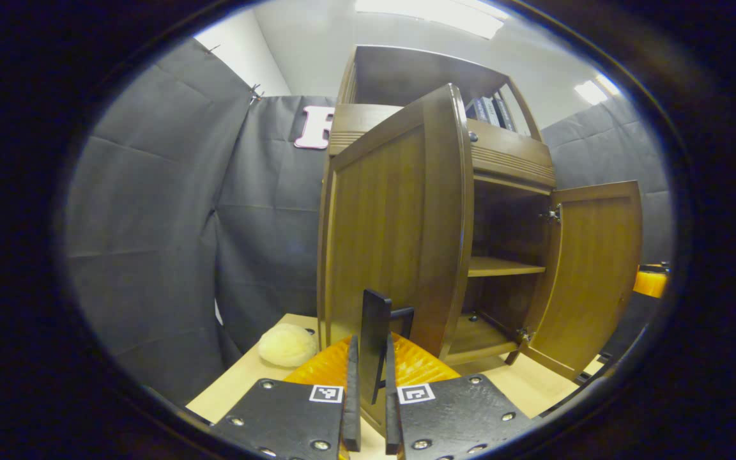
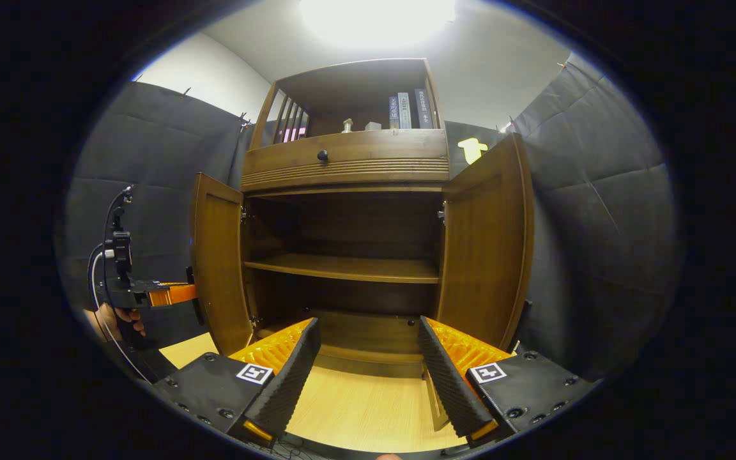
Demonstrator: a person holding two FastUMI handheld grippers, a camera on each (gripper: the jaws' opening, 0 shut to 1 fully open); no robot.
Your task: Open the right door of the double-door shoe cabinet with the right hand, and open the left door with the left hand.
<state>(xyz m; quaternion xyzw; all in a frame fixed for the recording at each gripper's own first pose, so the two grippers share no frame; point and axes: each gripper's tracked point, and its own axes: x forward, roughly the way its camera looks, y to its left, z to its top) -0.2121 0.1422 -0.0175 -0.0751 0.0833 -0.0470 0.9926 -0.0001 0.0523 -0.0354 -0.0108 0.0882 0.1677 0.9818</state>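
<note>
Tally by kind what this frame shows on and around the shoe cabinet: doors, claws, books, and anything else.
Open cabinet doors: 2 (left door, right door)
Claws: 2 (left claw, right claw)
Books on the top shelf: 3
Drawer knob: 1
Pale fluffy lump beside the cabinet: 1
Total: 9

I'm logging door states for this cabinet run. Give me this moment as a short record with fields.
left door: open, swung outward
right door: open, swung outward
left gripper: fingers nearly closed around the left door's dark handle
right gripper: open, holding nothing, facing the cabinet interior
shelf: bare, mid height inside
beside cabinet: pale round object on the tabletop
</note>
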